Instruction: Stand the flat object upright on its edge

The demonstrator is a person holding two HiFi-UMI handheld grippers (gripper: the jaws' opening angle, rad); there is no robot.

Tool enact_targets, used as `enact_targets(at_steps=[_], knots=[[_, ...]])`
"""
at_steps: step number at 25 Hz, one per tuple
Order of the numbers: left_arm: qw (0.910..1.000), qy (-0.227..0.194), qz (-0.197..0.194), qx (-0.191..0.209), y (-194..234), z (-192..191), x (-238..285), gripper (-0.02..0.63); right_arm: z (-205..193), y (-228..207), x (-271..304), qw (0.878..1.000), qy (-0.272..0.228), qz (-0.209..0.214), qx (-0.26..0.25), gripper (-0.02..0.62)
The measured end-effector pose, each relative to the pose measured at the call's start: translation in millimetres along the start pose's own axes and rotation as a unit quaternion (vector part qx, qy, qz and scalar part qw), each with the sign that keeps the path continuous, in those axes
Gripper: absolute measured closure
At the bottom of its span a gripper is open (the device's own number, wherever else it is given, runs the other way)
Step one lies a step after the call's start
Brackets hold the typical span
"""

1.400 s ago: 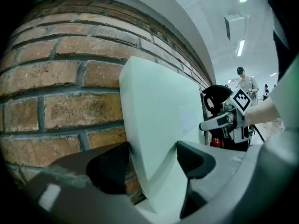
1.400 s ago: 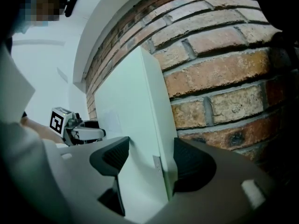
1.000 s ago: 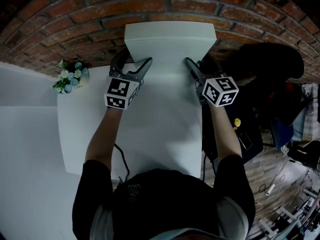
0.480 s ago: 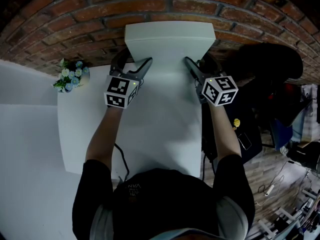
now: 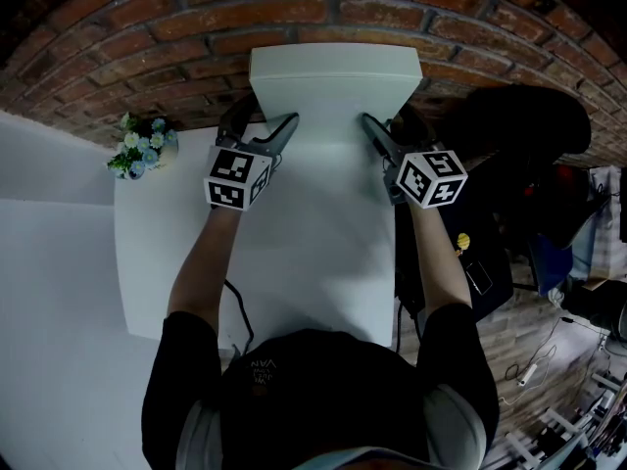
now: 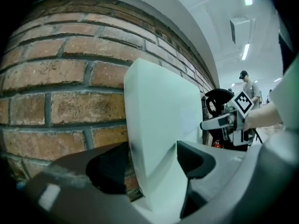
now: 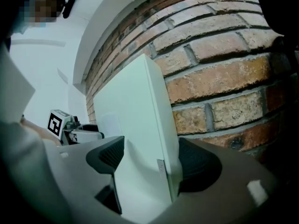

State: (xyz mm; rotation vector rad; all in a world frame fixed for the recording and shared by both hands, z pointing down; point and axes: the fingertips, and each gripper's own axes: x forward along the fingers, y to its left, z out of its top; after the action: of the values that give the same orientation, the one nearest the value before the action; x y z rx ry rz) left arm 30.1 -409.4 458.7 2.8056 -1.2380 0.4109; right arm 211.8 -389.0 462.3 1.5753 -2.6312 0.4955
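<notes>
A white flat board point(image 5: 333, 76) stands on its edge at the far end of the white table point(image 5: 294, 262), close to the brick wall point(image 5: 196, 27). My left gripper point(image 5: 263, 116) straddles the board's left side. In the left gripper view the board point(image 6: 163, 125) runs between its pads and they rest against it, so that gripper point(image 6: 154, 164) is shut on it. My right gripper point(image 5: 387, 116) straddles the right side. Its jaws are opening, with the board point(image 7: 131, 115) still between them and the front pad point(image 7: 105, 155) coming off its face.
A small pot of blue and white flowers point(image 5: 137, 148) sits at the table's left corner. A dark bulky object point(image 5: 519, 125) and a dark surface lie right of the table, with cables on the wood floor point(image 5: 529, 360). A person point(image 6: 250, 85) stands far off.
Board and both grippers stay where they were; the view has shifted only a touch.
</notes>
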Motion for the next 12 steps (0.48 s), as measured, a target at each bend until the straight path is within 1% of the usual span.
enact_targets(at_steps=[3, 12], knots=[[1.0, -0.001, 0.0, -0.002, -1, 2, -5, 0.273, -3, 1, -5, 1.0, 0.003, -0.006, 0.004, 0.236], [0.9998, -0.007, 0.004, -0.019, -11, 6, -33, 0.273, -2, 18, -30, 1.0, -0.009, -0.011, 0.01, 0.241]])
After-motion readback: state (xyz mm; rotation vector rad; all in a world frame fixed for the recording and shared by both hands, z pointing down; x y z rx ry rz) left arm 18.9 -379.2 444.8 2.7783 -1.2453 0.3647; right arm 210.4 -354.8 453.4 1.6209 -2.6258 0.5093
